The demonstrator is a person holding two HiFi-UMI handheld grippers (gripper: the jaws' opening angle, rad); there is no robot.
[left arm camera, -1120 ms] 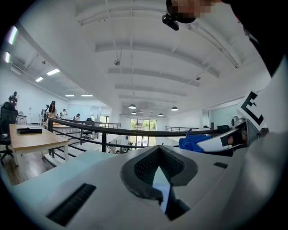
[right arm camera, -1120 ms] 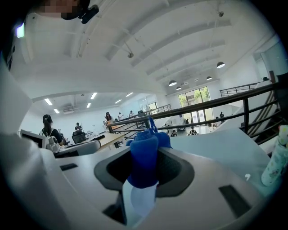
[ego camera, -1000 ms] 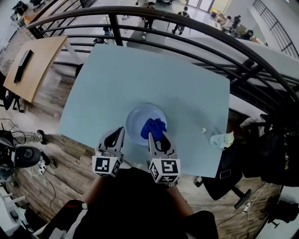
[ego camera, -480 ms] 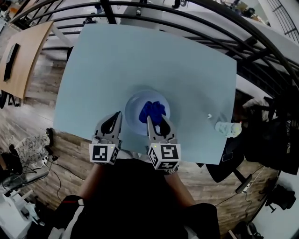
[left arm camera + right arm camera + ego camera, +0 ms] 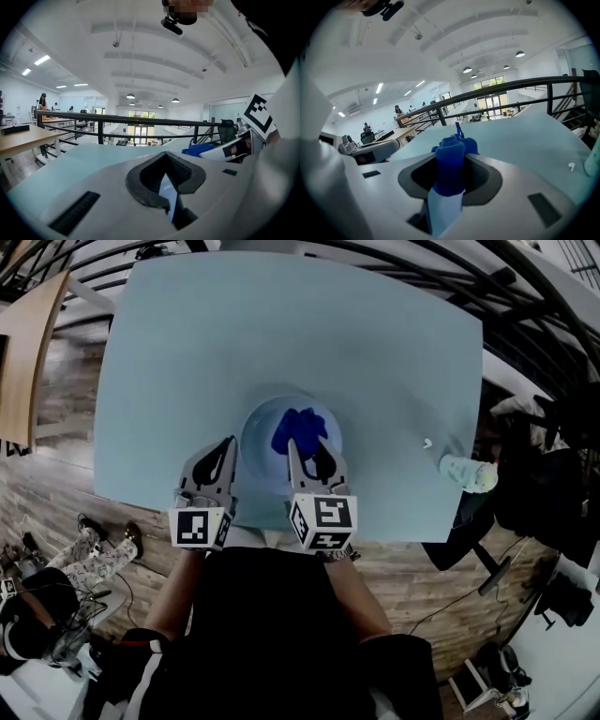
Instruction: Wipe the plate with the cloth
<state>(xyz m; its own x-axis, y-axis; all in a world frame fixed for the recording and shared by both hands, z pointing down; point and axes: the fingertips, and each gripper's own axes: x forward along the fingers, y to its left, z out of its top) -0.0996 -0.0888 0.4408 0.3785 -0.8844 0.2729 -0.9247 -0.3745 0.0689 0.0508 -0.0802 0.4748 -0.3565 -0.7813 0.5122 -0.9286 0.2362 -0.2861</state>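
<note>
A pale blue plate (image 5: pixel 255 427) rests on the light blue table (image 5: pixel 281 324) near its front edge. A bunched blue cloth (image 5: pixel 302 426) lies on the middle of the plate, and my right gripper (image 5: pixel 302 448) is shut on its near end. In the right gripper view the cloth (image 5: pixel 451 161) stands up between the jaws. My left gripper (image 5: pixel 227 448) sits just left of the plate's rim; its jaws are shut down to a thin slit, with nothing seen held. The left gripper view shows the cloth (image 5: pixel 198 150) off to the right.
A crumpled pale object (image 5: pixel 466 472) lies at the table's right edge, with a small white scrap (image 5: pixel 427 442) beside it. A dark railing runs behind the table. Wooden floor lies below the front edge, and a black office chair (image 5: pixel 530 493) stands at the right.
My right gripper has carried the cloth from the plate's near right part toward its middle. My left gripper has stayed beside the plate's left rim. The head camera has tilted further down.
</note>
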